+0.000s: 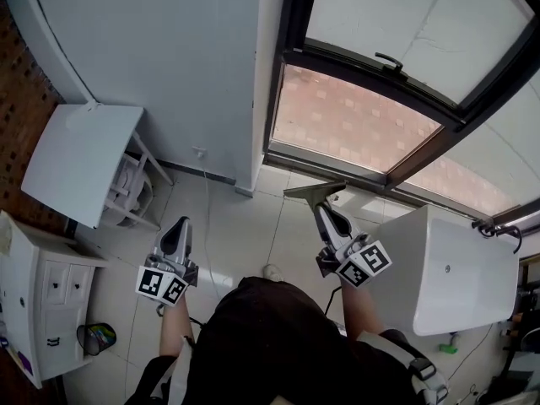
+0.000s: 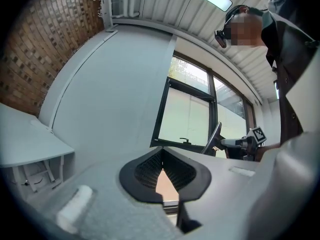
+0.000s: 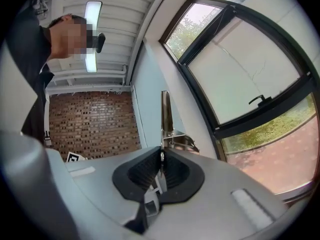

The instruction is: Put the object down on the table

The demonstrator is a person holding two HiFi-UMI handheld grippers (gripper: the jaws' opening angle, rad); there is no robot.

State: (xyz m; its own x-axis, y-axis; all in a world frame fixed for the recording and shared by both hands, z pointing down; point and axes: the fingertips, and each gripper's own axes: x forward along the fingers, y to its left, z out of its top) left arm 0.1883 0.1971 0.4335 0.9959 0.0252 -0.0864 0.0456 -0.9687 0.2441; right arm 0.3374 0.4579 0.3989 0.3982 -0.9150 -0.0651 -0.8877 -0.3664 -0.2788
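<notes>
My right gripper [image 1: 325,215] is shut on the handle of a metal window squeegee [image 1: 314,192], whose blade points toward the window frame. In the right gripper view the squeegee [image 3: 165,119] stands up straight from between the pads, with its metal bracket just above my right gripper [image 3: 160,157]. My left gripper [image 1: 180,224] hangs over the floor tiles to the left, its jaws shut with nothing between them. In the left gripper view my left gripper [image 2: 163,156] faces the wall and window, and the squeegee [image 2: 214,139] shows at the right.
A white folding table [image 1: 80,160] stands at the left by the brick wall. A white drawer cabinet [image 1: 38,302] sits at the lower left. A white table top [image 1: 451,268] lies close on the right. The tilted window [image 1: 363,116] is ahead.
</notes>
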